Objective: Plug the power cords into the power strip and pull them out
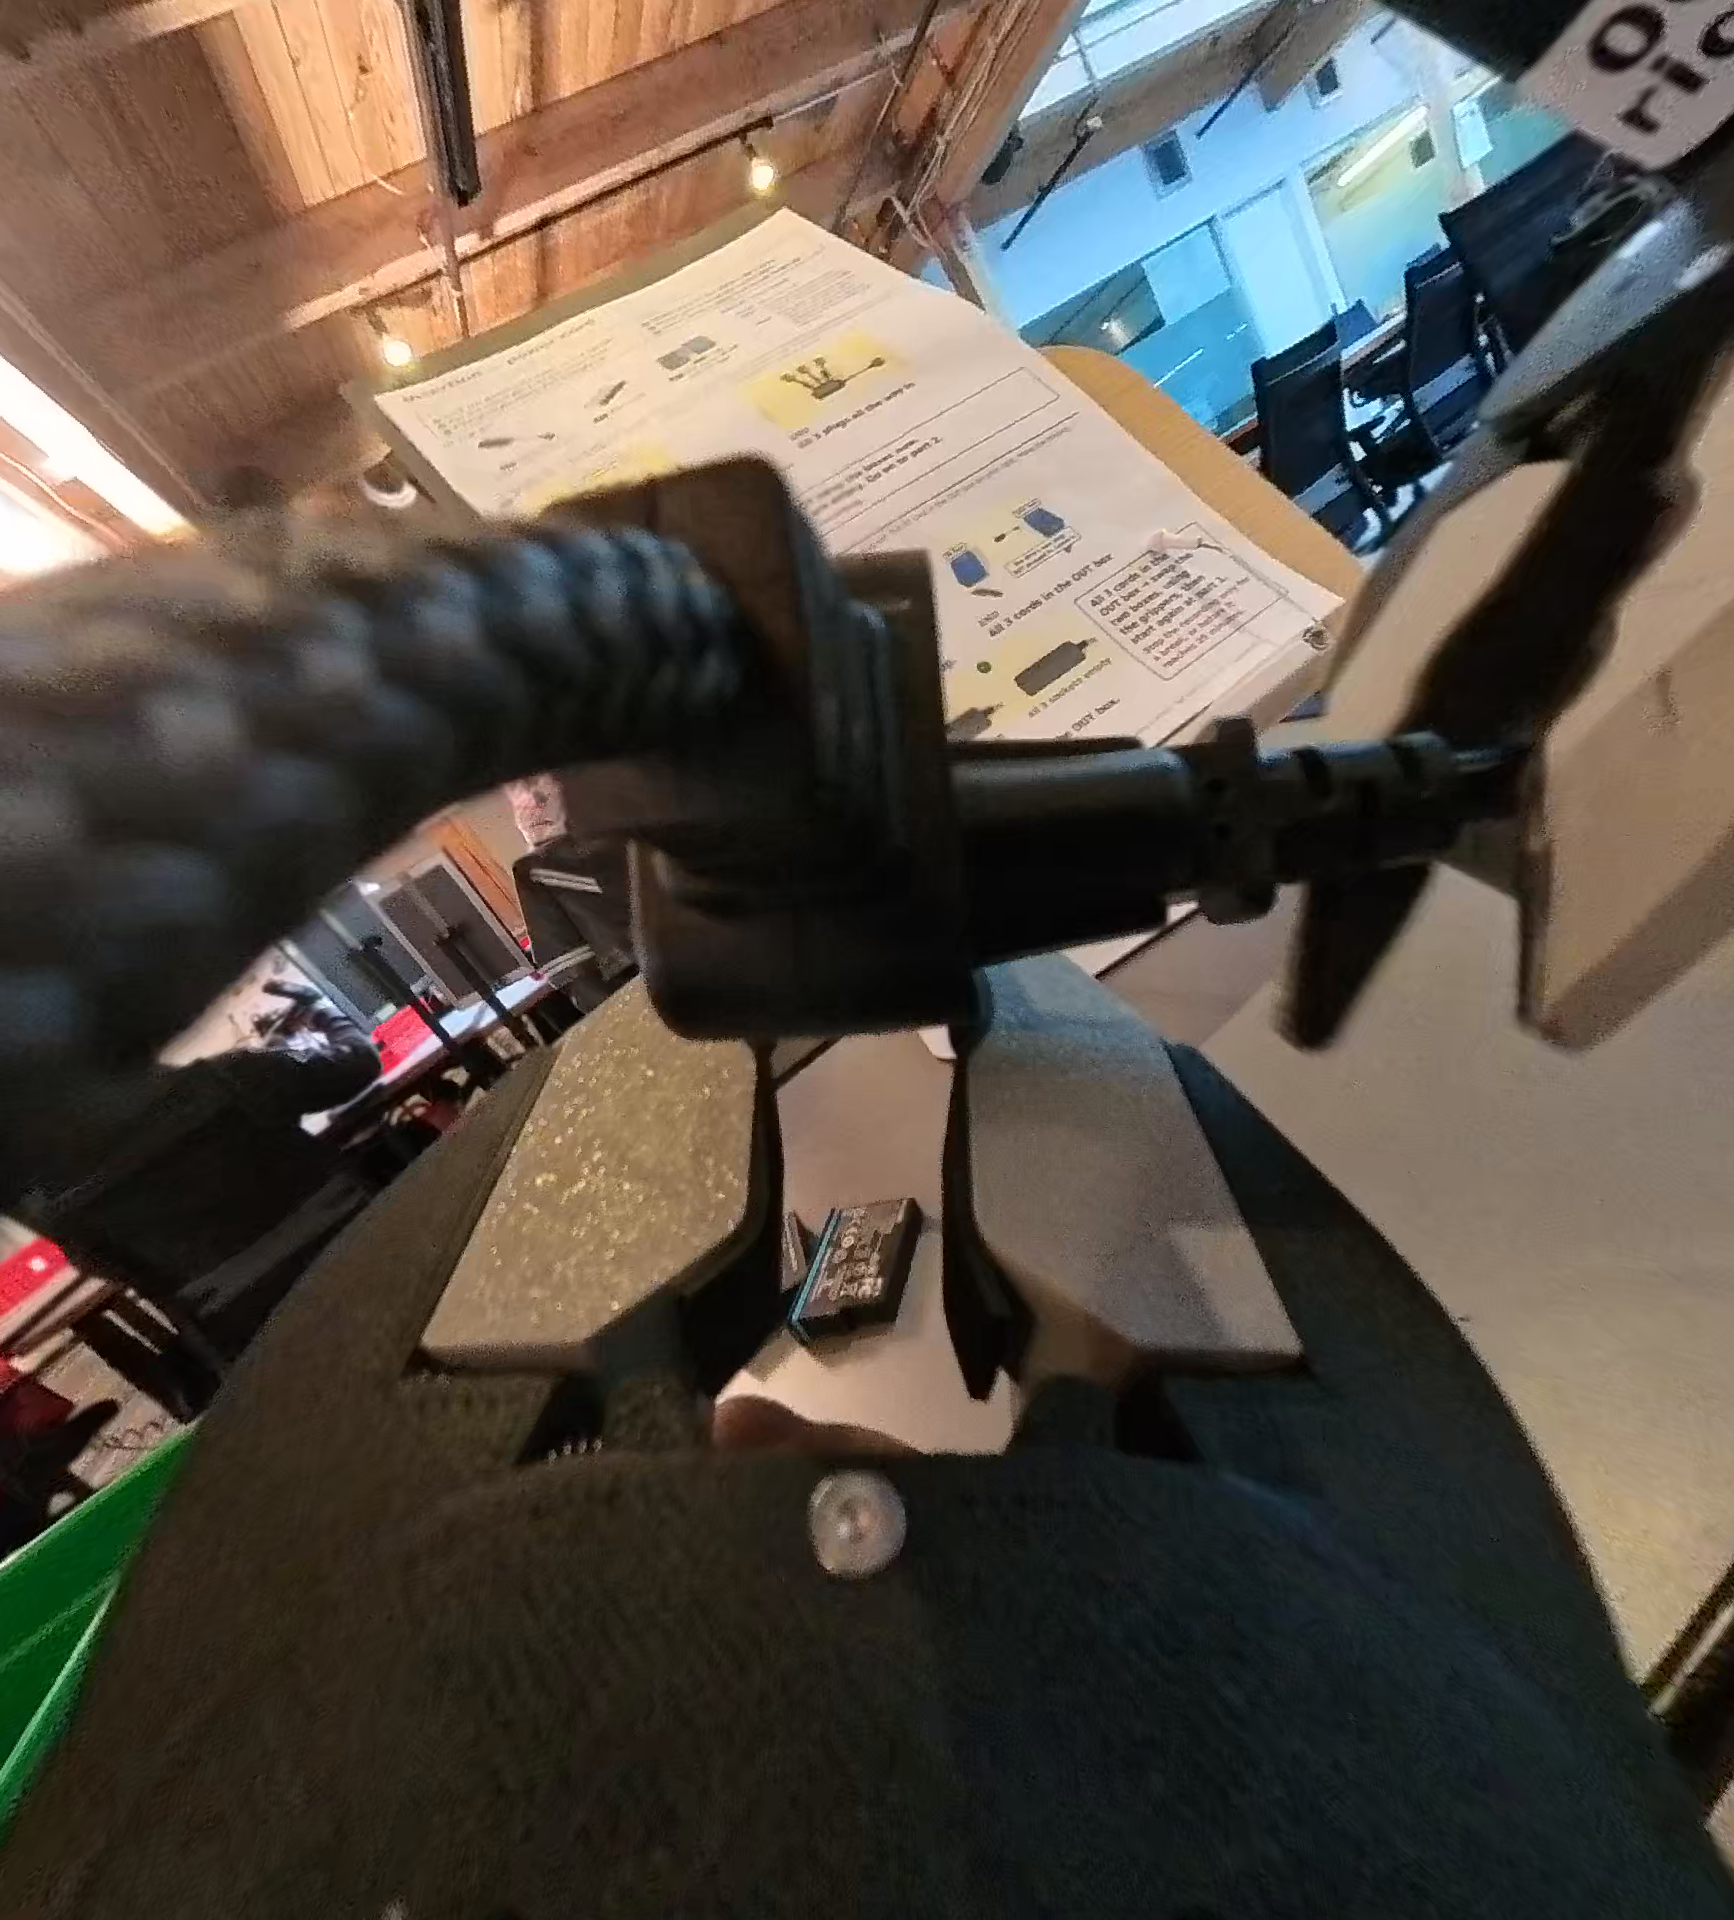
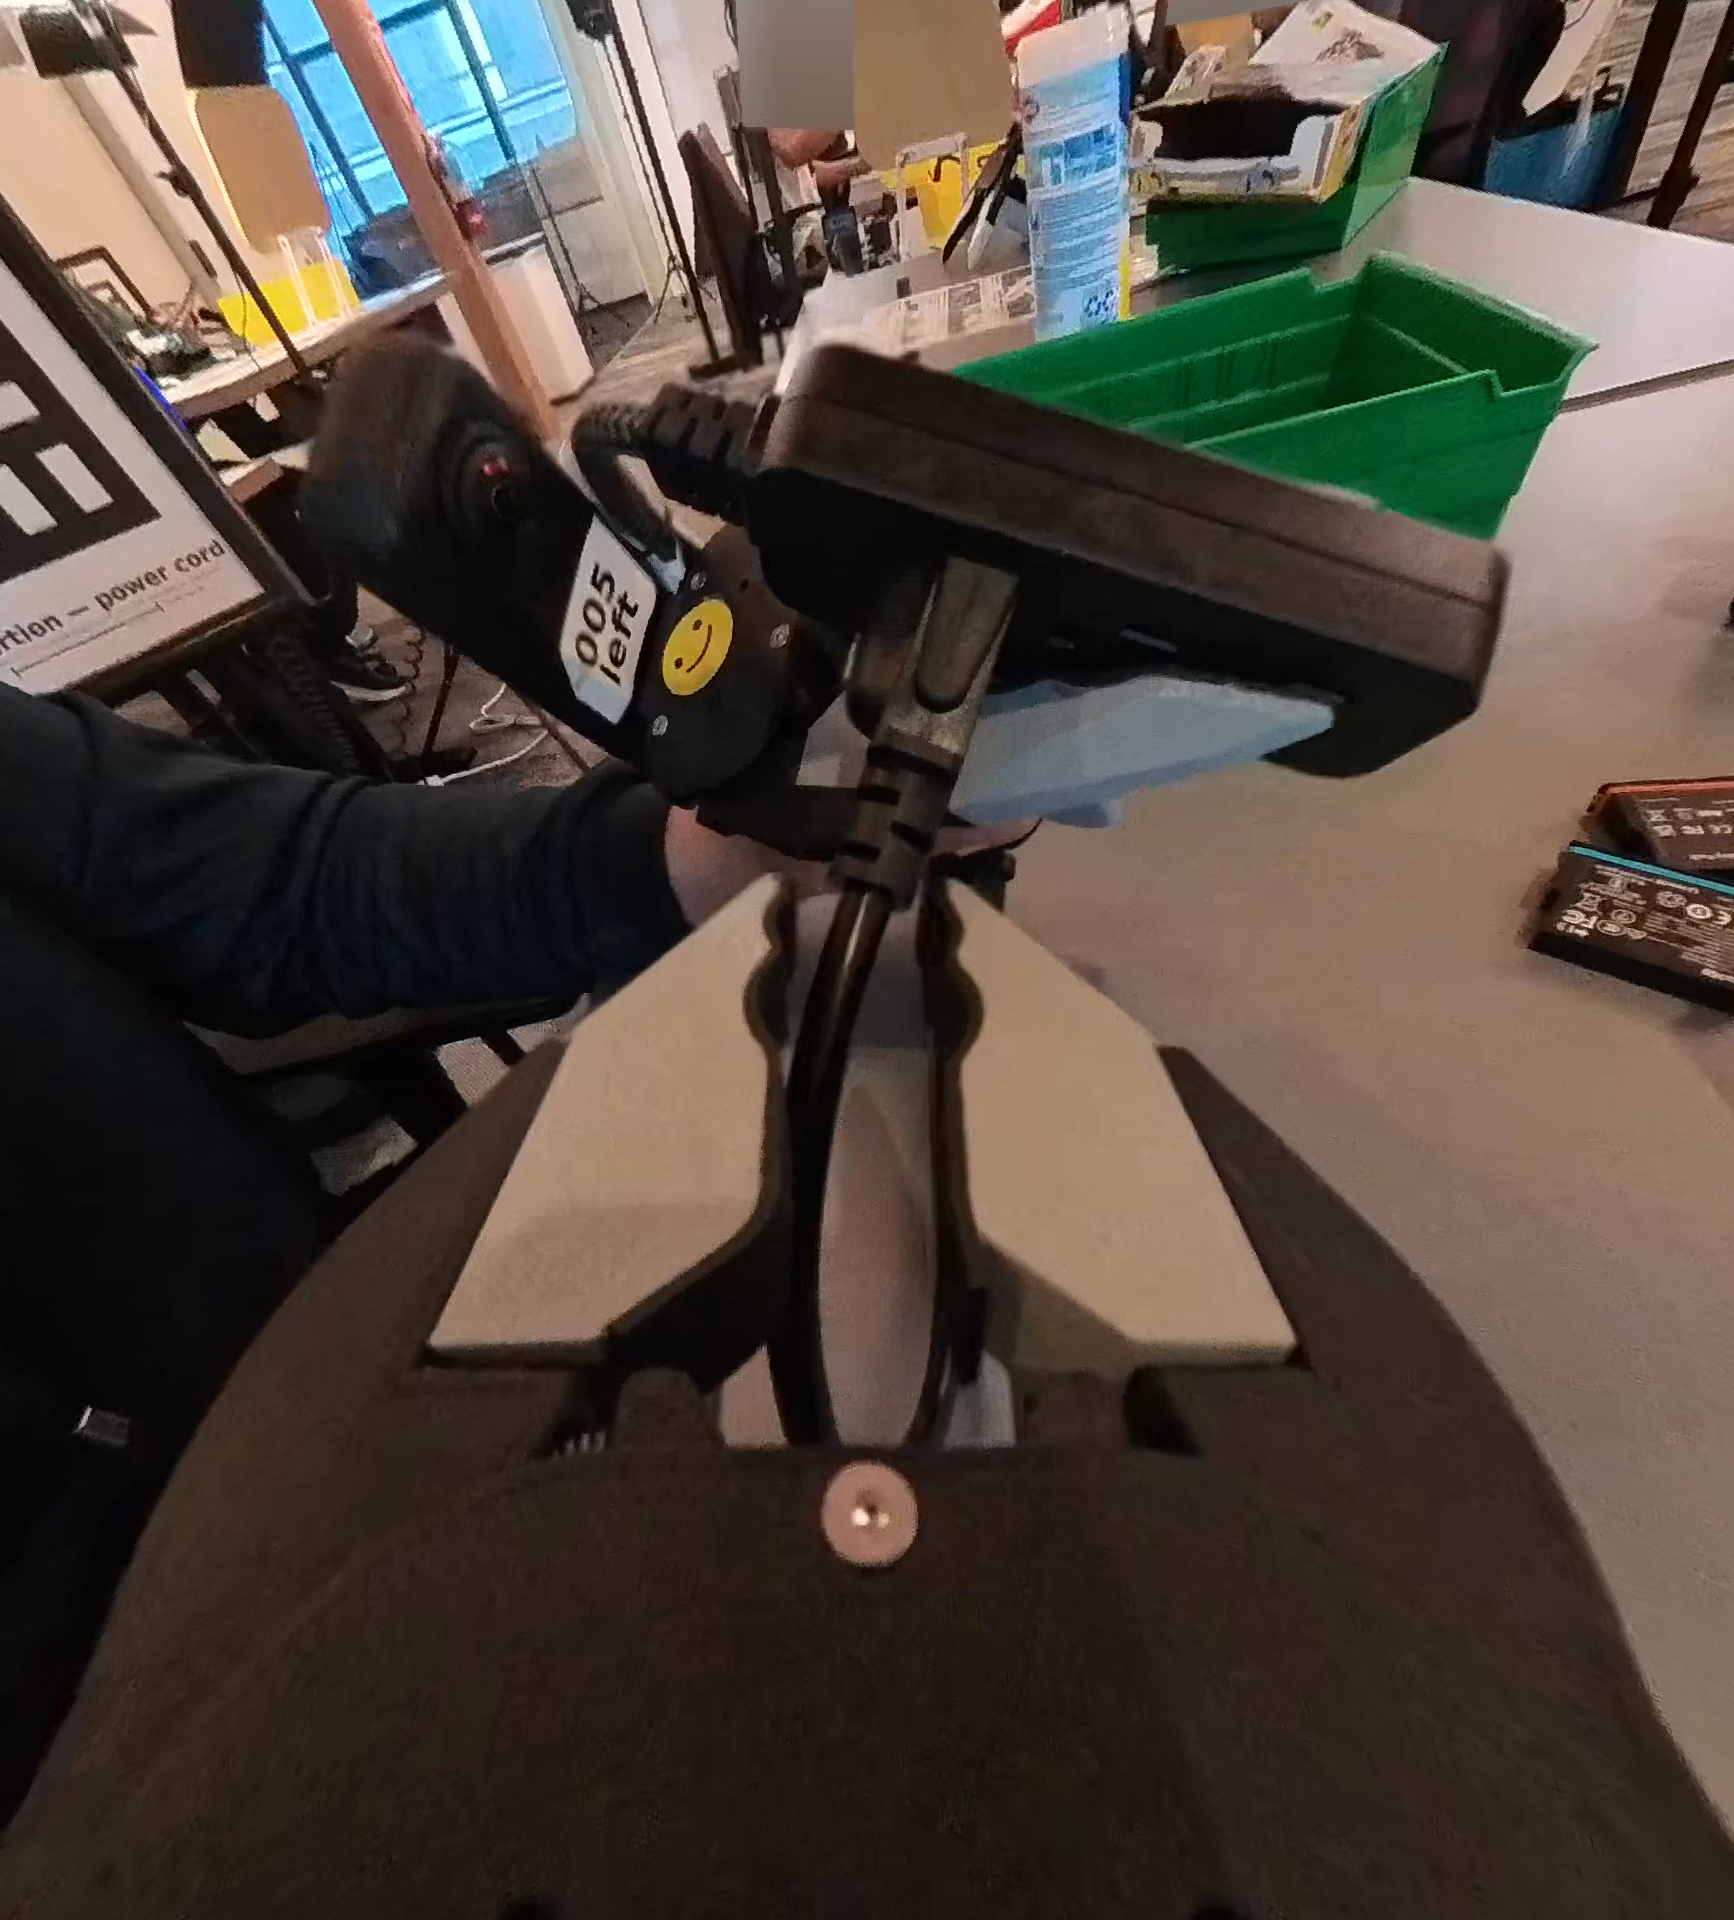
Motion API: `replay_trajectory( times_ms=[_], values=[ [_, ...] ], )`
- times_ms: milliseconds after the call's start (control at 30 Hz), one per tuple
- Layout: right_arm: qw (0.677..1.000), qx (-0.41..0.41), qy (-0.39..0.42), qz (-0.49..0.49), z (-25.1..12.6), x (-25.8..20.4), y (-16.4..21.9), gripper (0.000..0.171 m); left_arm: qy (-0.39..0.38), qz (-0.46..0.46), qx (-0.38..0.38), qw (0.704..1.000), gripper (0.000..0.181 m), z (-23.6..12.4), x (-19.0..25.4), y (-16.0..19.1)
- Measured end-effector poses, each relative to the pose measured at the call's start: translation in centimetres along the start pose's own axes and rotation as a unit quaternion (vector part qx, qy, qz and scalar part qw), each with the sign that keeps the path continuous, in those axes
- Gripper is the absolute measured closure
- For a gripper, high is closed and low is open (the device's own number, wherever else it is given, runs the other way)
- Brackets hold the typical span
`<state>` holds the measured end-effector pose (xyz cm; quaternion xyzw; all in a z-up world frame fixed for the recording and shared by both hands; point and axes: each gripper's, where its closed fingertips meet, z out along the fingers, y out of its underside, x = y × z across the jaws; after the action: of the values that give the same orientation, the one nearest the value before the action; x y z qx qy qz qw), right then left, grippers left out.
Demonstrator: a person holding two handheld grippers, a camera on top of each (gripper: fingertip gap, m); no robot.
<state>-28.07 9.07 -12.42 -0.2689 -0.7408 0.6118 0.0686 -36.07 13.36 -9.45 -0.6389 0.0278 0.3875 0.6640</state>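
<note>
Clamped in the right gripper (image 2: 858, 935) jaws, one black power cord (image 2: 821, 1091) is plugged into one black power strip (image 2: 1102, 540), held aloft in the left gripper (image 1: 858, 1039) jaws. Two black battery packs (image 2: 1663, 935) are lying on the grey desk (image 2: 1362, 1143); one green plastic bin (image 2: 1362, 384) is beyond.

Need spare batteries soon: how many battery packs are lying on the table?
2, side by side right of the grippers: a red-edged pack and a blue-edged pack nearer. Others may be hidden.

Writing is borne by a white sticker (image 2: 605, 636), a framed sign (image 2: 42, 436), and an instruction sheet (image 1: 842, 468).
</note>
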Motion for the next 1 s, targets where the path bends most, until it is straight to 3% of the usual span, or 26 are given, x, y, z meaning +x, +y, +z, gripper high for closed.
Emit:
replay_trajectory(
  times_ms=[233,400,467,1000],
  values=[
    [0.999,0.037,-0.003,0.026,-2.2,-0.1,-2.1,0.144,-0.002,0.027,0.009,1.0,0.152,0.1,0.7,-0.4],
    [0.998,-0.022,0.053,0.015,-0.7,0.8,-1.2,0.142,-0.003,0.04,0.023,0.999,0.153,0.0,1.2,-1.0],
    [0.998,-0.037,0.048,0.016,-0.2,0.4,-1.0,0.155,-0.006,0.048,0.021,0.999,0.152,0.0,1.2,-0.9],
    [0.989,-0.095,0.04,0.104,0.9,0.4,-1.4,0.156,-0.003,0.024,-0.001,1.0,0.151,-0.3,0.3,-0.1]
  ],
)
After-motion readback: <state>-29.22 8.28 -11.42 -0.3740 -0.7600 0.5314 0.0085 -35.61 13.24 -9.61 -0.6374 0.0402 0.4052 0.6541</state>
